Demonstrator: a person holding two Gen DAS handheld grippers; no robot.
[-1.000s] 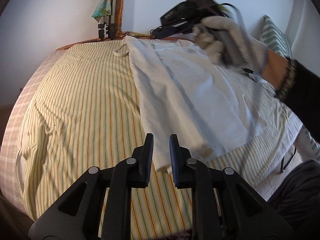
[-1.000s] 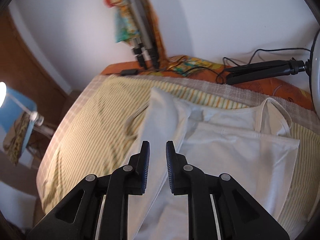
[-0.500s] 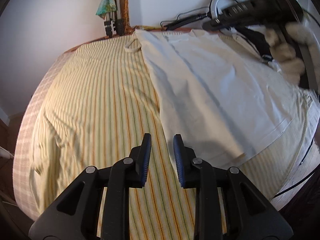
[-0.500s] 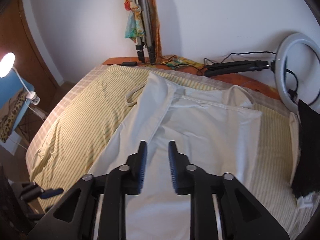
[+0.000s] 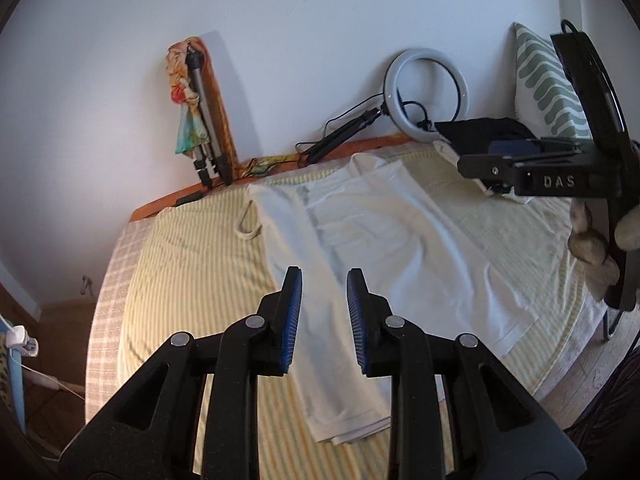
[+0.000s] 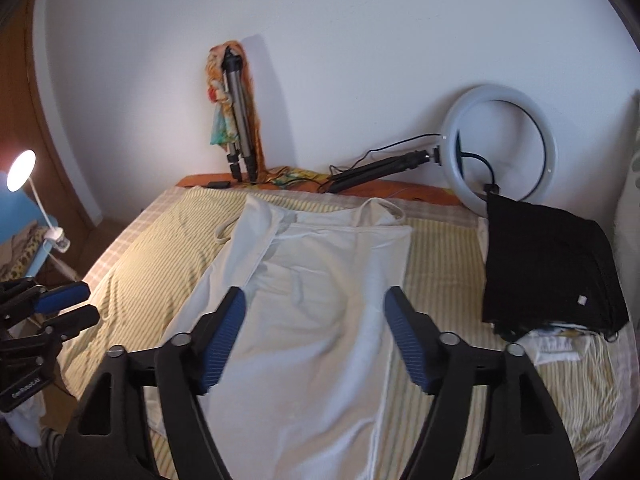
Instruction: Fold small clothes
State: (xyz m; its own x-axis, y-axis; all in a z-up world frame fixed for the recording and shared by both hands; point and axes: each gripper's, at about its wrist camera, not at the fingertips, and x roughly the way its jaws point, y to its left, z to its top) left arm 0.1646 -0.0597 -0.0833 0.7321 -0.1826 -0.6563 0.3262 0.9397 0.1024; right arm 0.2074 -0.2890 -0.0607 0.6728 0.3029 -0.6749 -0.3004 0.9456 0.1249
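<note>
white top half folded, both grippers off the cloth

bed [image 6: 440, 256] with yellow striped sheet is the landmark, everything placed against it.

white strappy top [image 6: 320, 320] lies flat mid-bed, straps toward the wall end, hem toward the near edge. its left side panel is already turned in over the middle as a long strip; the right side looks unfolded and lies flat. one strap loop sticks out onto the sheet at the wall end. so i'd judge one lengthwise fold done, the other side fold and the crosswise fold still to do. some wrinkles in the centre panel.

folded black garment [image 6: 548, 268] sits at the bed's right side near the wall end, probably a finished piece, with something white under it.

ring light [image 6: 500, 148] leans on the wall at the bed's wall end, folded tripod [image 6: 240, 120] further left on the same wall.

right gripper [image 6: 316, 332]: above the bed's near half, pointing down over the top's middle, jaws just been opening, now wide, nothing between them, no contact with the cloth.

left gripper [image 5: 323, 312]: above the bed's near-left part over the folded strip, angled down, jaws a narrow gap apart, empty, clear of the cloth. gloved hand [image 5: 600, 248] carrying the right gripper shows at the left view's right edge.
</note>
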